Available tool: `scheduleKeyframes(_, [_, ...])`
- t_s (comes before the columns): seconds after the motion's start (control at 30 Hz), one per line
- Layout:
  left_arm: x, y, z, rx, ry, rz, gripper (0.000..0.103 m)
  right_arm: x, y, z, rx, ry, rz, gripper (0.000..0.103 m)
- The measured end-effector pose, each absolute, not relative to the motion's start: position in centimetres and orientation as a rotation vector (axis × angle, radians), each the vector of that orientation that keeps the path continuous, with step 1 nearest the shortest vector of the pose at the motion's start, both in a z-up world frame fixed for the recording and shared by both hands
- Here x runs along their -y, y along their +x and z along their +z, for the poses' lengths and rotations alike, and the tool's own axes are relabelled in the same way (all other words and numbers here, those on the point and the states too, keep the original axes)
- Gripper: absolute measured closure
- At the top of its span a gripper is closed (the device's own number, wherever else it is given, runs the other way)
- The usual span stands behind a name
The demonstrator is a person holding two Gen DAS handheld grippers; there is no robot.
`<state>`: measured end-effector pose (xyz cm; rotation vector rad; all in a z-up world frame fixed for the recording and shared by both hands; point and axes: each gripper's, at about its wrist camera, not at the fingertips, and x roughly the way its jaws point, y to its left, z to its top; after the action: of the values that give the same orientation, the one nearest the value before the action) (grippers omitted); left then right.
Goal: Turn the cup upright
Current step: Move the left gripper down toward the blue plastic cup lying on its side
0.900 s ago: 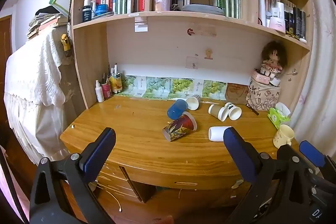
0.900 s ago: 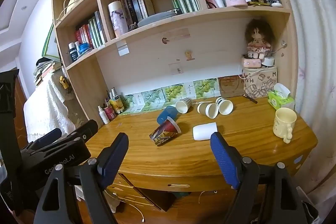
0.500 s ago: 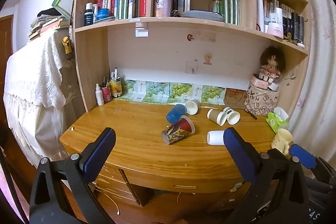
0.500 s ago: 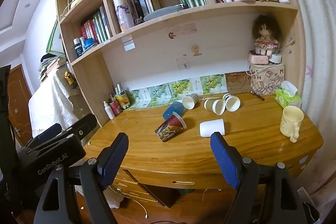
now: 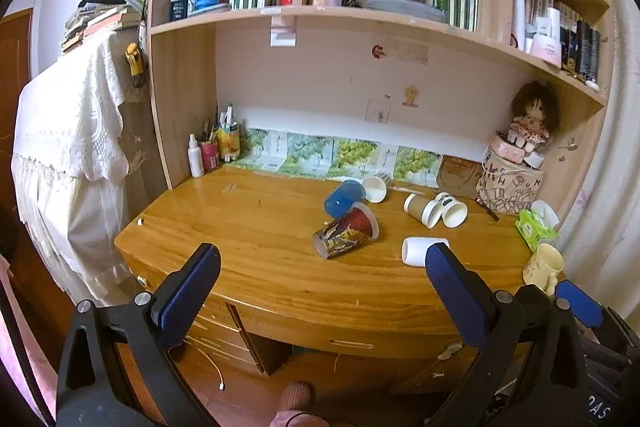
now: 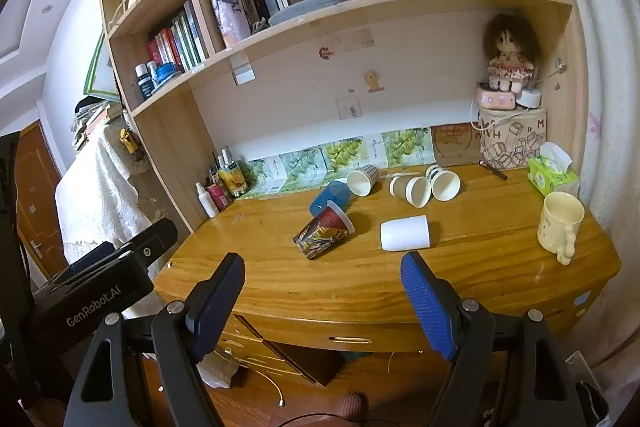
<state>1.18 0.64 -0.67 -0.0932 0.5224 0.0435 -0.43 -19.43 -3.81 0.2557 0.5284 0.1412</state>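
Currently, several cups are seen lying on their sides on the wooden desk (image 6: 472,267): a white cup (image 6: 405,233) near the middle, a patterned cup (image 6: 322,233) just to its left with a blue cup (image 6: 331,198) touching it behind, and three paper cups (image 6: 416,187) further back. A yellow mug (image 6: 559,227) is stood upright near the desk's right edge. The left gripper (image 5: 320,267) and the right gripper (image 6: 322,281) are both held wide apart with nothing between their fingers, short of the desk's front edge.

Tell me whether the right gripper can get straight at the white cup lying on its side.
Probably yes. The right gripper is open and off the desk edge, and the white cup lies on bare desk ahead of it, nothing between.
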Motion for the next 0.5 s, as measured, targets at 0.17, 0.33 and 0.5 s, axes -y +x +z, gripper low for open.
scheduleKeyframes(0.17, [-0.6, 3.1, -1.4, -0.565, -0.098, 0.041, 0.001, 20.2, 1.6, -4.4, -0.568, 0.271, 0.138, 0.022])
scheduleKeyframes(0.33, [-0.6, 6.0, -2.0, -0.603, -0.102, 0.031, 0.001, 20.3, 4.0, -4.9, -0.611, 0.281, 0.131, 0.022])
scheduleKeyframes(0.5, [-0.6, 9.6, -2.6, -0.638, -0.112, 0.012, 0.001, 20.8, 8.0, -5.2, -0.651, 0.294, 0.119, 0.022])
